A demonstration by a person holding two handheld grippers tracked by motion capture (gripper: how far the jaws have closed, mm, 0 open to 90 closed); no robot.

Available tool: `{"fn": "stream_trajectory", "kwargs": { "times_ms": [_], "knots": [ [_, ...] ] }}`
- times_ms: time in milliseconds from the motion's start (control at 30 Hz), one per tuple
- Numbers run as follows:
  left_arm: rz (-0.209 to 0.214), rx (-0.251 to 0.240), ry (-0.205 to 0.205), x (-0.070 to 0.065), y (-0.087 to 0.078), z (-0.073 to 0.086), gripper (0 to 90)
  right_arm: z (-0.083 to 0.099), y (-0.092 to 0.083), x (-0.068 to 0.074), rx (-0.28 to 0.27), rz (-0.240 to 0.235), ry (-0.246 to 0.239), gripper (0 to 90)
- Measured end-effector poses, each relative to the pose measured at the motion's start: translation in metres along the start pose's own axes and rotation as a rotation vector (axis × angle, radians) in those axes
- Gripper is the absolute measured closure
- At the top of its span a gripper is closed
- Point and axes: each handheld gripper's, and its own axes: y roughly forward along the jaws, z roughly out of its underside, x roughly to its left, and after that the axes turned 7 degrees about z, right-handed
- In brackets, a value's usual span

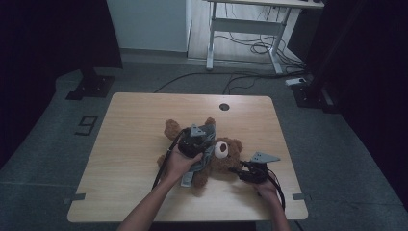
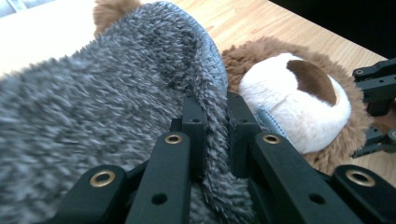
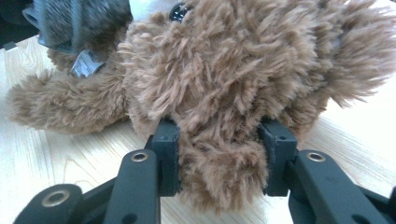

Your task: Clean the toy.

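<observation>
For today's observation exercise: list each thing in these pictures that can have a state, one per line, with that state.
teddy bear: lying on the table, partly covered by grey fleece.
grey fleece garment: draped over the bear, its edge pinched.
left gripper: shut on the garment's edge.
right gripper: shut on the bear's brown fur.
table: bears the bear.

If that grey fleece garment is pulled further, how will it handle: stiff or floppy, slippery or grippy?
Probably floppy: the grey fleece garment folds where the left hand-held gripper pinches its edge. Likely light, and its fuzzy pile should resist slipping. Pulling may drag the teddy bear, though the right hand-held gripper clamps it.
</observation>
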Motion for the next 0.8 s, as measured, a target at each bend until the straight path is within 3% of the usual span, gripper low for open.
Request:
{"fn": "stream_trajectory", "kwargs": {
  "times_ms": [400,633,800],
  "knots": [
    [-0.066,-0.064,-0.078,0.039,-0.045,0.027,80.5,0.001,0.000,0.000,-0.003,-0.003,0.013,58.6],
    [-0.125,-0.044,-0.103,0.054,-0.055,0.045,80.7,0.001,0.000,0.000,-0.001,-0.005,0.012,58.6],
    [-0.131,-0.025,-0.131,0.061,-0.055,0.058,80.9,0.001,0.000,-0.001,-0.003,-0.009,0.016,58.5]
  ]
}}
